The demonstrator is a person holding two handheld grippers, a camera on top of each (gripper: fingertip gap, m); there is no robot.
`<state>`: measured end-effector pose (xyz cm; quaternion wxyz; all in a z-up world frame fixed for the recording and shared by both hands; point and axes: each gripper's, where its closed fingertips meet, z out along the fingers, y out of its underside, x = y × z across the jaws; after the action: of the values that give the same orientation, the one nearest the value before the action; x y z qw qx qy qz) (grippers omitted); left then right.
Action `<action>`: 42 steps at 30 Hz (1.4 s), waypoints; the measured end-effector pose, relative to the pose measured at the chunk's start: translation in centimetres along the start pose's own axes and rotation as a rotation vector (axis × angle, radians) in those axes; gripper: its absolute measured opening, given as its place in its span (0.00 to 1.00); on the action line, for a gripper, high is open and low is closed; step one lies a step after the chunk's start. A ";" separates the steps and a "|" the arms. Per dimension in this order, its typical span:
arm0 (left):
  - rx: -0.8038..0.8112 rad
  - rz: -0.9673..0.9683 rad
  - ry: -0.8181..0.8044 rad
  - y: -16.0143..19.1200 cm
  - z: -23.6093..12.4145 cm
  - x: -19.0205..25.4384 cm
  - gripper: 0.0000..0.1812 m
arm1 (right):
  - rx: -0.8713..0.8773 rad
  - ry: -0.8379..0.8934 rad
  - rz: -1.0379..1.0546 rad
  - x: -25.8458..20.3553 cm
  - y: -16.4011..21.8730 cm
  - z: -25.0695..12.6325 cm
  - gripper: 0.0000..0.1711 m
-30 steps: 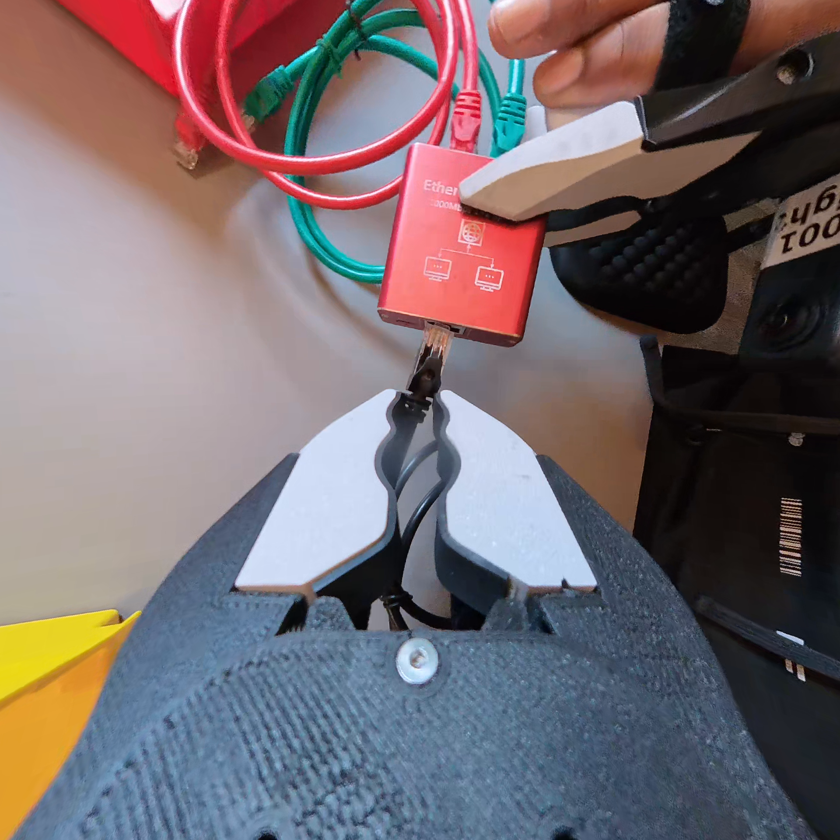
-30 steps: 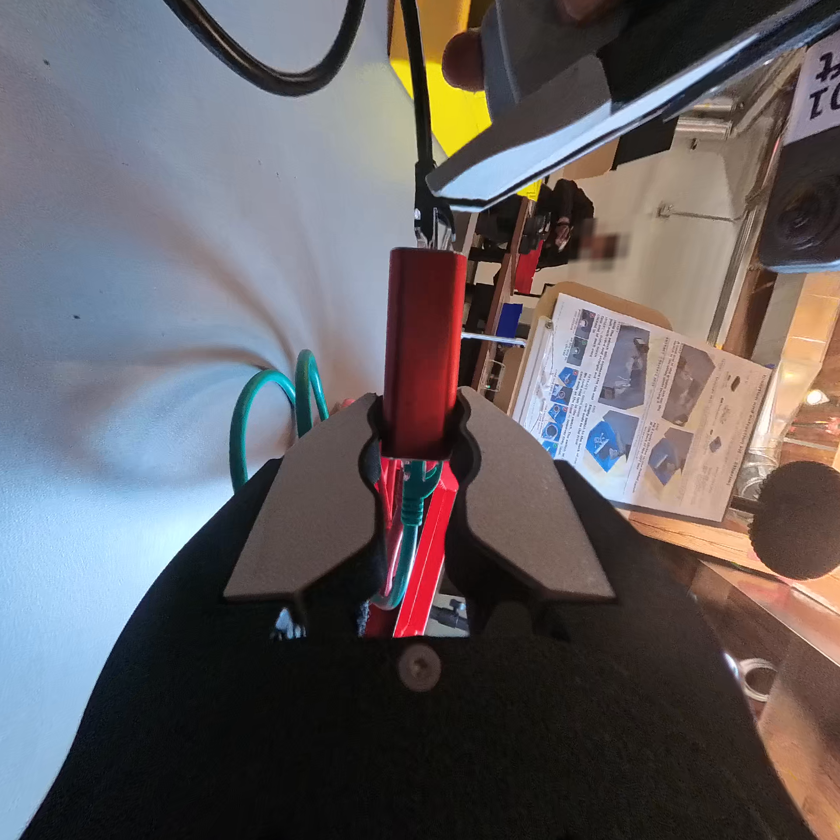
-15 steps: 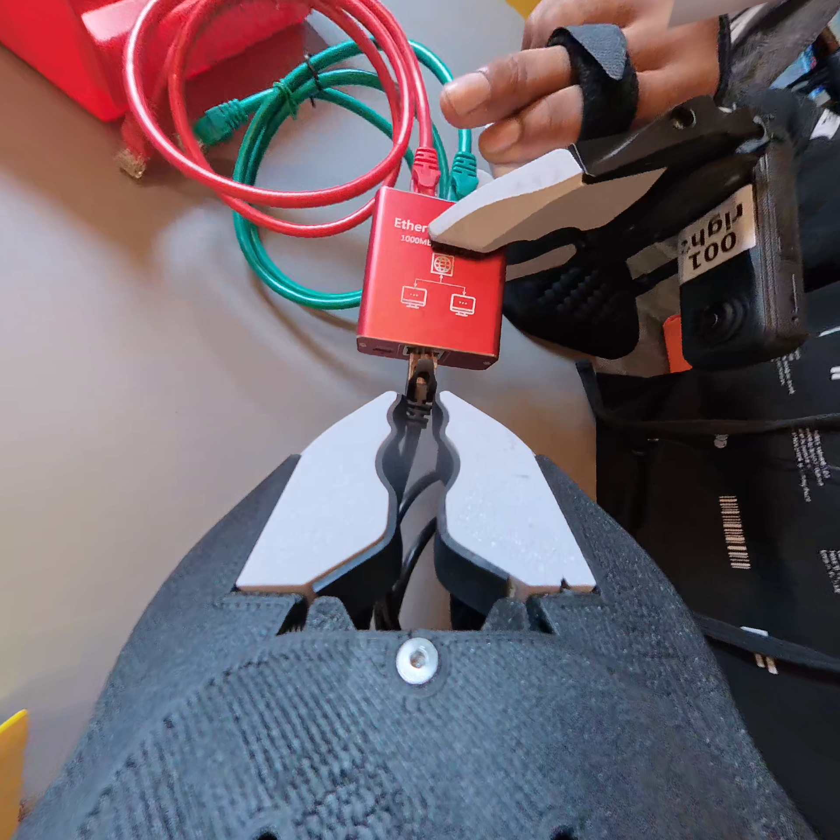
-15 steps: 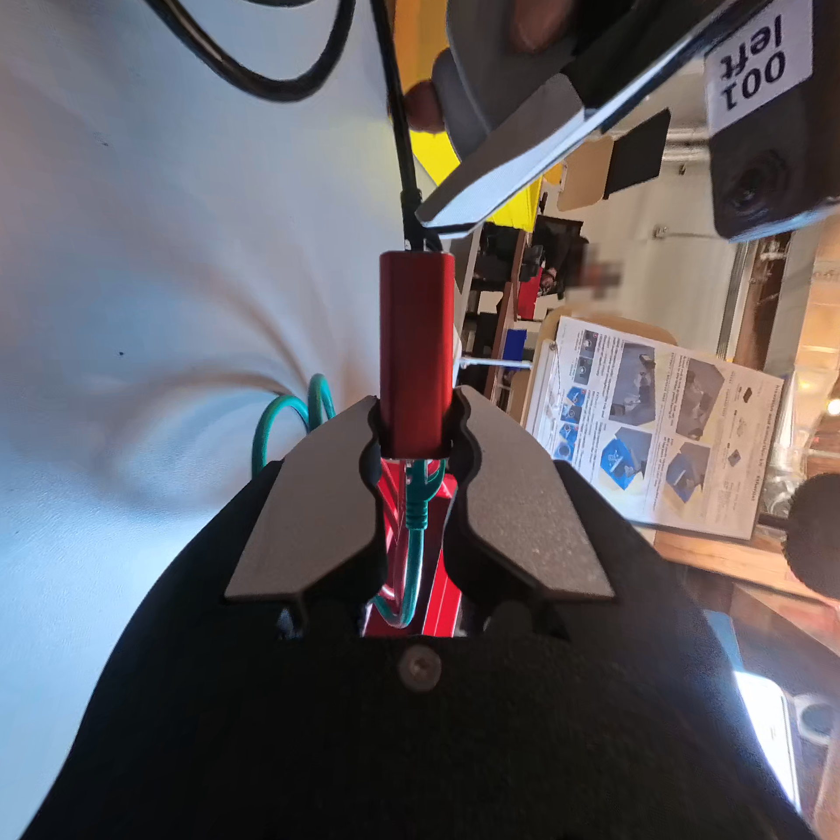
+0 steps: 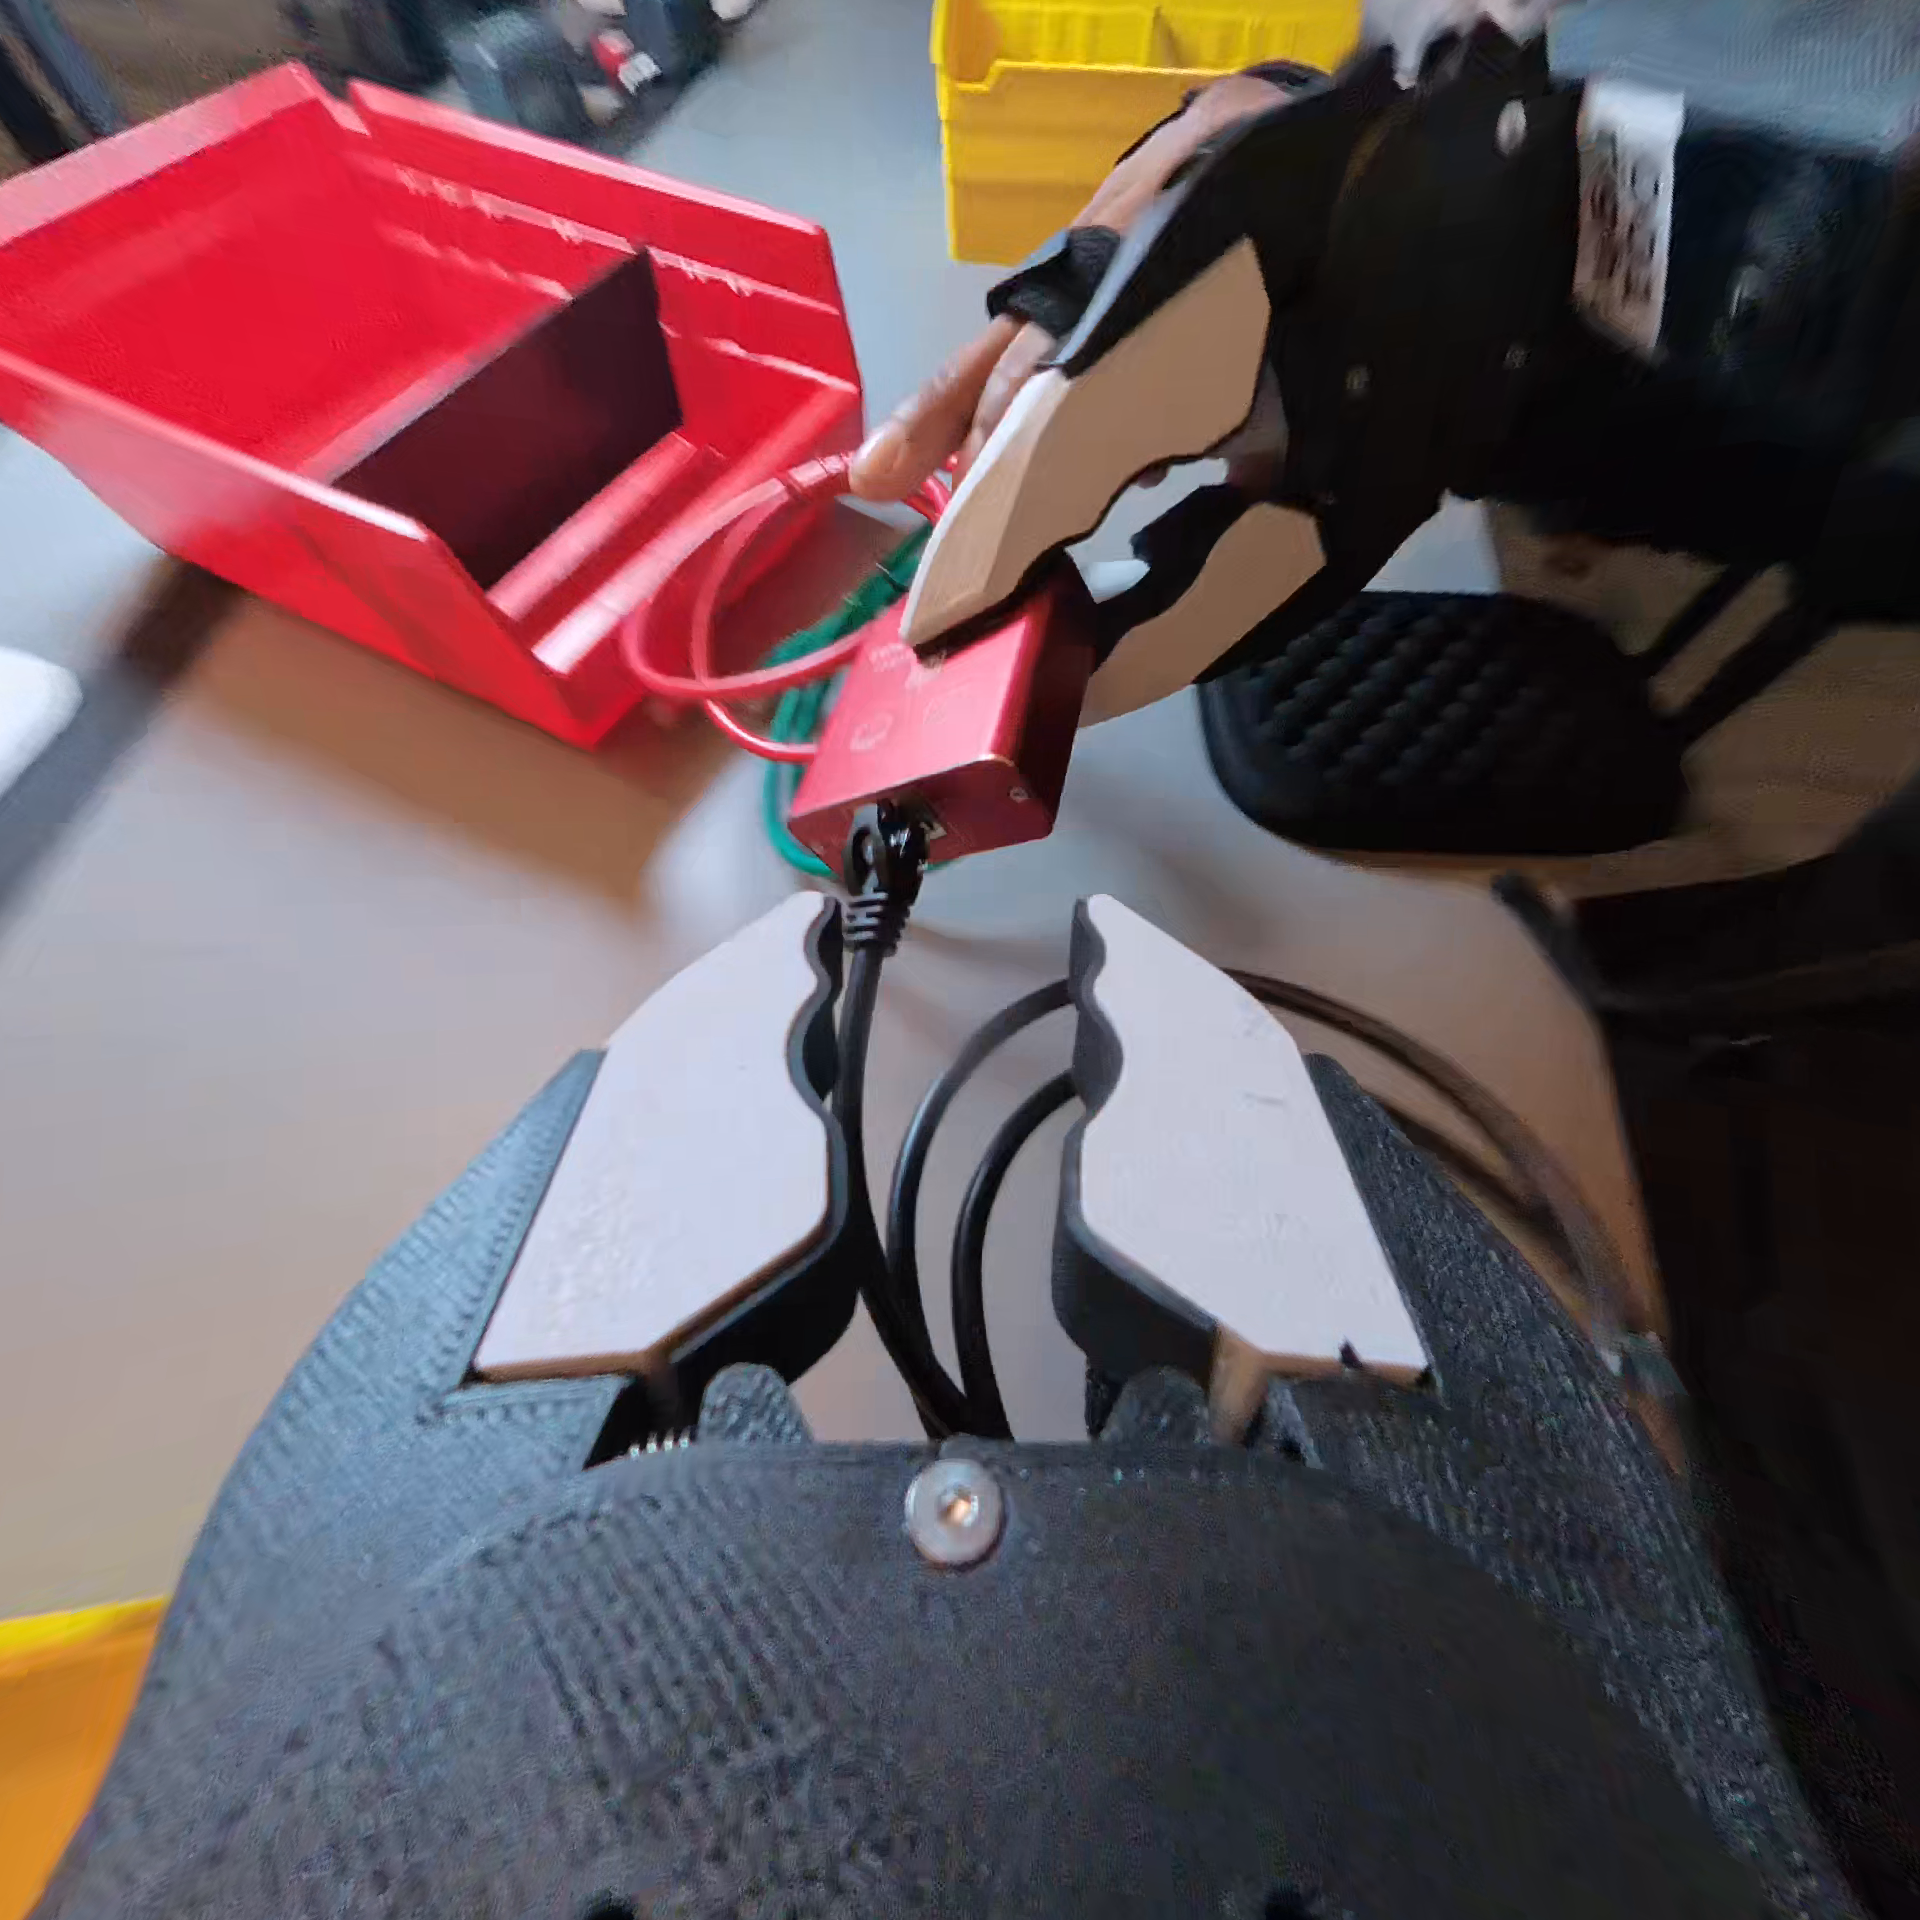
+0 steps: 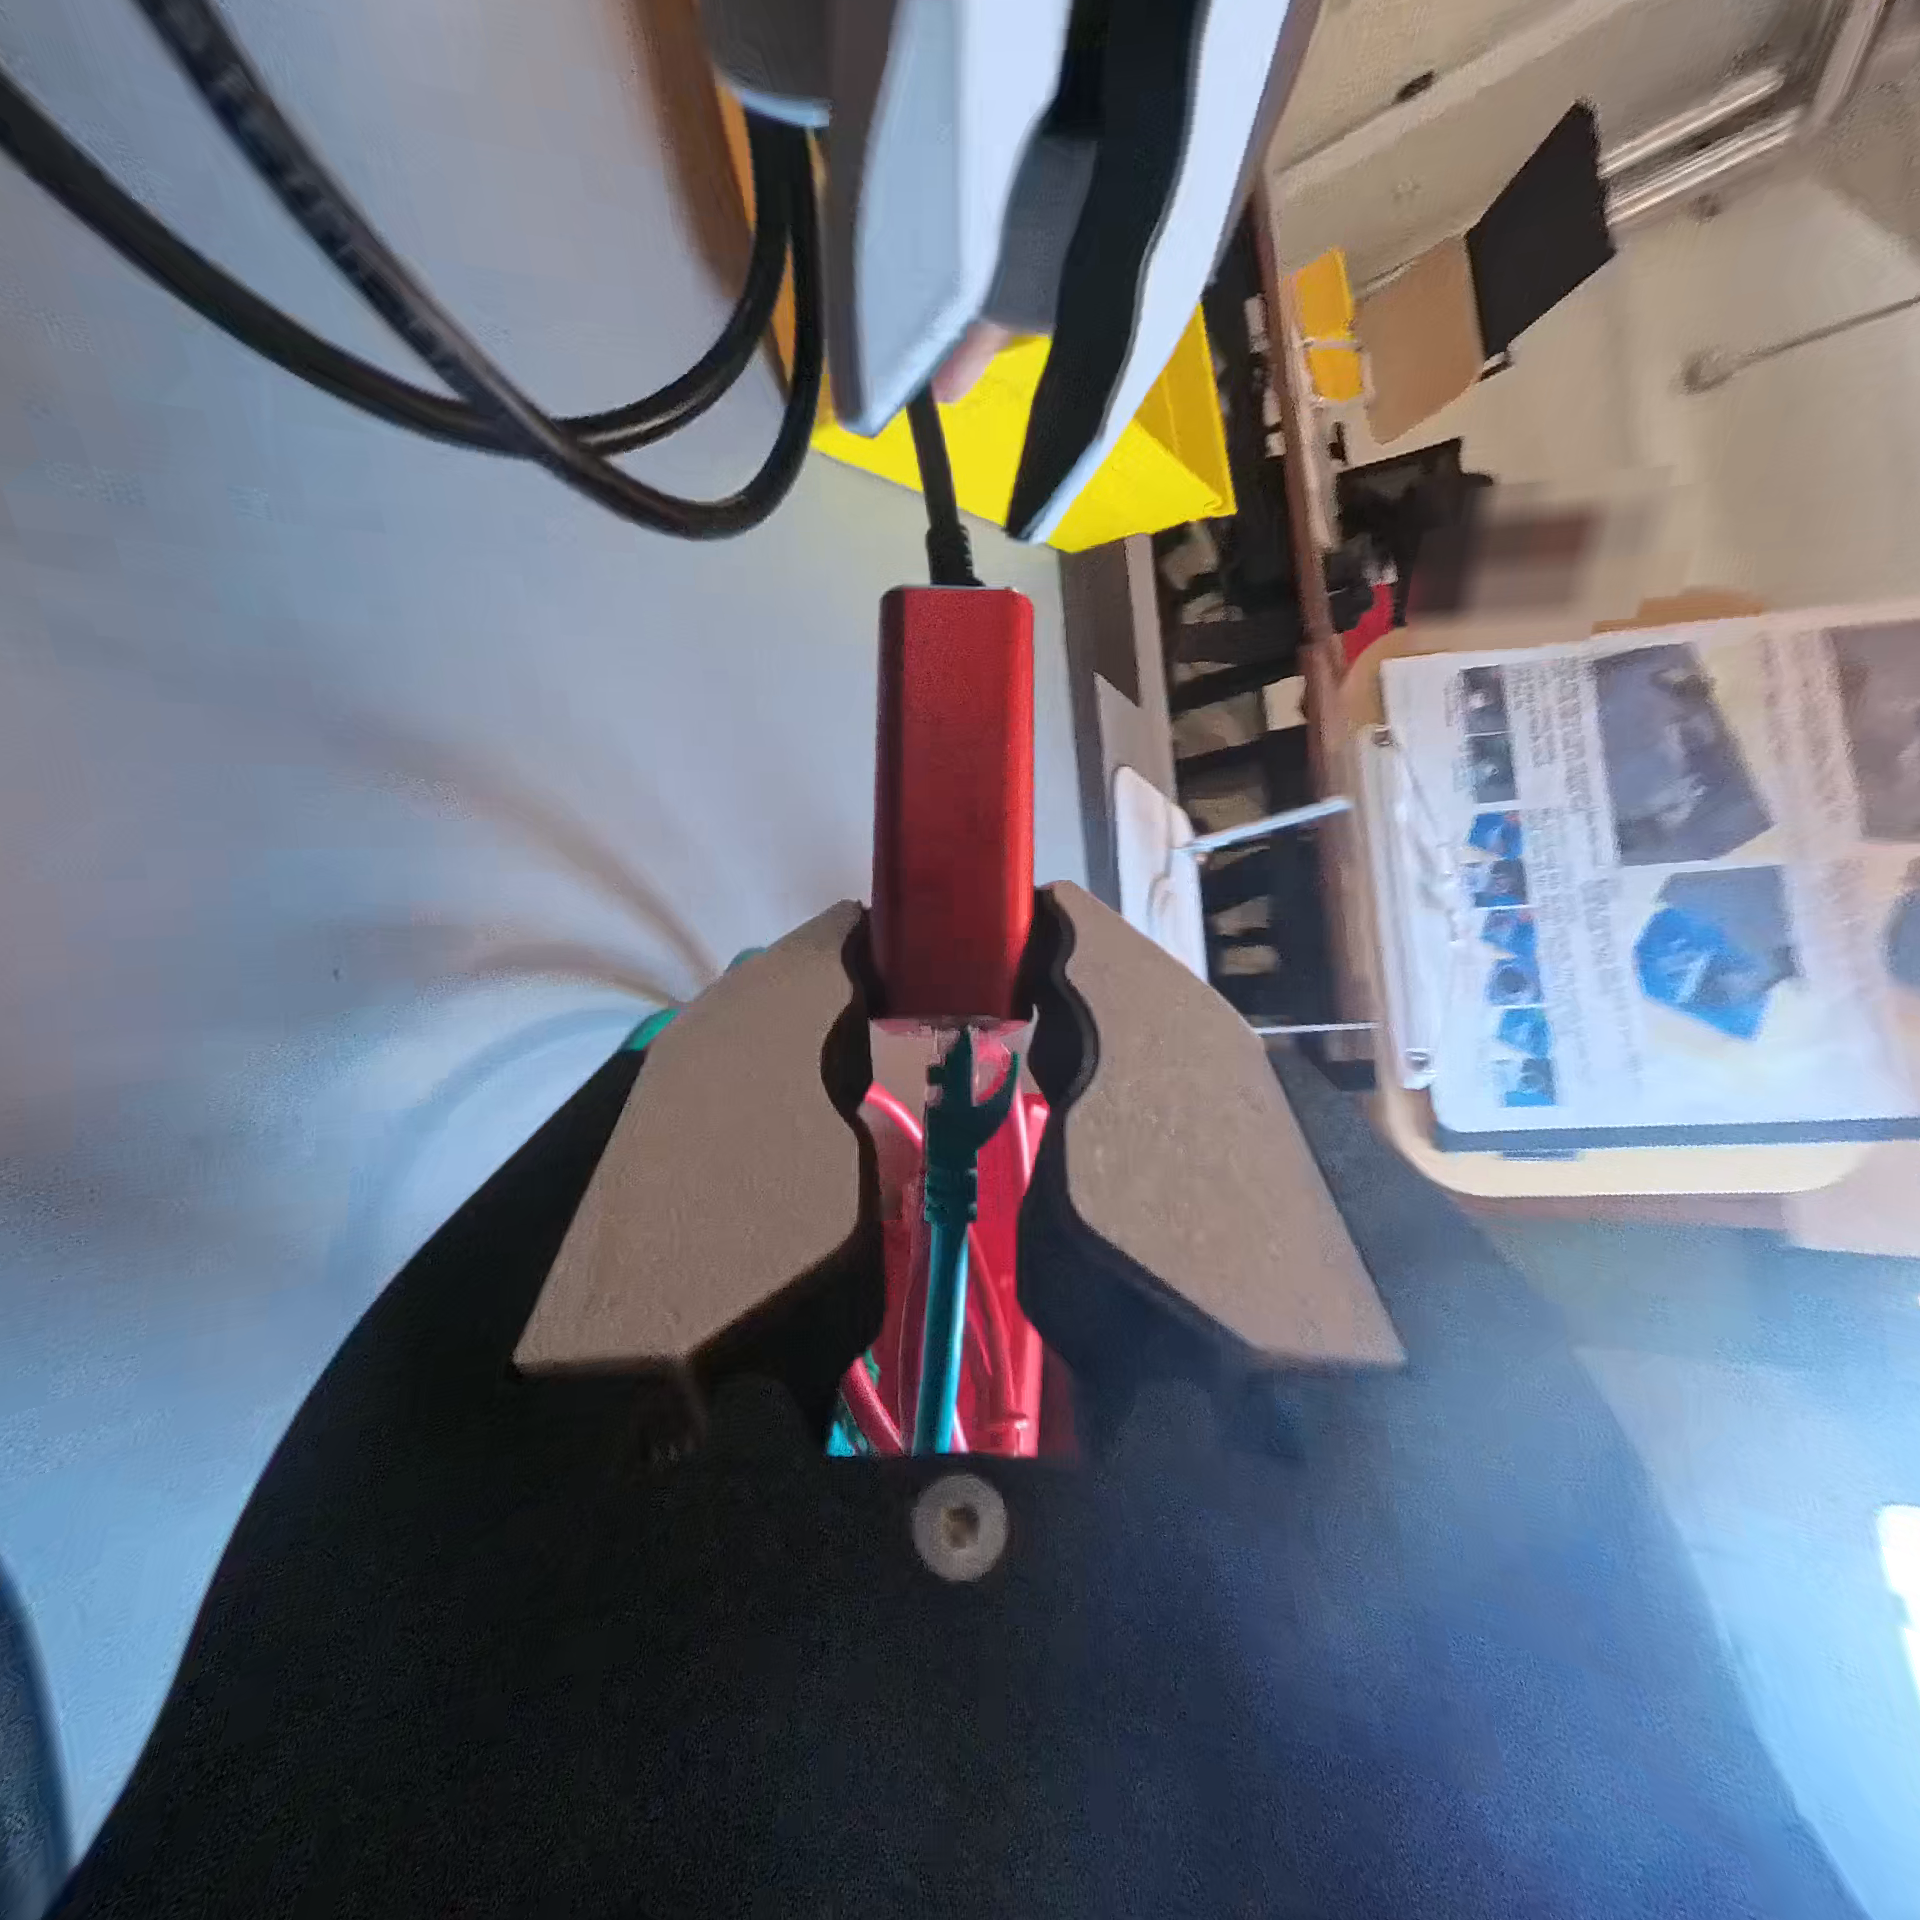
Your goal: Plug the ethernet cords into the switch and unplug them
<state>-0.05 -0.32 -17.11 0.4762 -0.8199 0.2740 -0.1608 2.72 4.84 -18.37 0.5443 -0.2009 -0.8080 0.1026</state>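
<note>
My right gripper (image 6: 954, 935) is shut on one end of the red switch (image 6: 954, 790) and holds it tilted above the table. It also shows in the left wrist view (image 5: 1039, 644), clamped on the switch (image 5: 935, 727). The black cord's plug (image 5: 883, 842) sits in the switch's near port. My left gripper (image 5: 956, 914) is open just behind that plug, its left finger (image 5: 707, 1091) beside the black cord (image 5: 862, 1091). The green cord (image 6: 951, 1132) and the red cord (image 6: 894, 1132) are plugged into the far side. The red cord's loops (image 5: 727, 582) hang toward the table.
A red bin (image 5: 416, 343) stands on the table at the far left. A yellow bin (image 5: 1091, 104) stands behind, another yellow bin (image 5: 62, 1683) at the near left edge. A person's hand (image 5: 935, 416) holds the right gripper. A printed sheet (image 6: 1662, 883) stands off the table.
My left gripper has opened and let go of the black plug, which stays in the switch. The right gripper has lifted and tilted the switch, and both views have swung.
</note>
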 end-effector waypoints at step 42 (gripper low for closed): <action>0.431 -0.191 -0.309 -2.2 -9.1 -8.2 0.18 | 0.473 0.149 0.530 29.2 2.8 -6.0 0.16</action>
<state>-10.74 -0.80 -10.66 0.6583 -0.7367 0.0793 -0.1327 -0.69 19.78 7.32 0.5876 -0.2787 -0.6398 0.4094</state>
